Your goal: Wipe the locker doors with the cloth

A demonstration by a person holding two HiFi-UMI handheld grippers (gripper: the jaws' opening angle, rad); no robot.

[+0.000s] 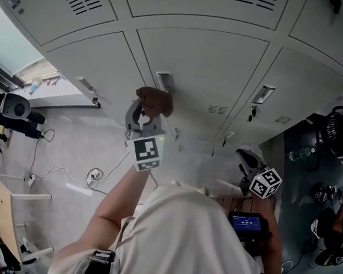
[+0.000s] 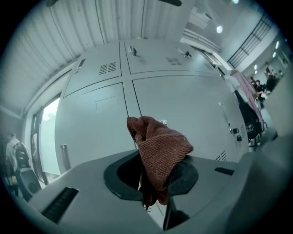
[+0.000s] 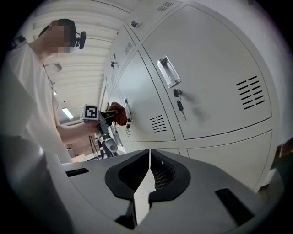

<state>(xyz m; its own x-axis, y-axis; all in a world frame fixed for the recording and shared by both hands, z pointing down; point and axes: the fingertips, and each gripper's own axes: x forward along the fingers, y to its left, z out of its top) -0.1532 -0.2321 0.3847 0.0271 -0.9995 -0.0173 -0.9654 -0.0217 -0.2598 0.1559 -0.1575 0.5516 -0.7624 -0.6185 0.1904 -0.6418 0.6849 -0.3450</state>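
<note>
The left gripper (image 1: 139, 119), its jaws clamped on a bunched rust-brown cloth (image 1: 155, 102) of ribbed, knitted weave, holds it up at a smooth pale-grey metal locker door (image 1: 205, 66), just beside a recessed rectangular steel handle (image 1: 165, 81). The right gripper (image 1: 246, 158) hangs low, ridged jaws together, empty.

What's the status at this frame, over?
Left gripper shut on cloth. Right gripper shut, empty. Cloth up by handle of middle locker door; contact unclear. Nothing in the way.
</note>
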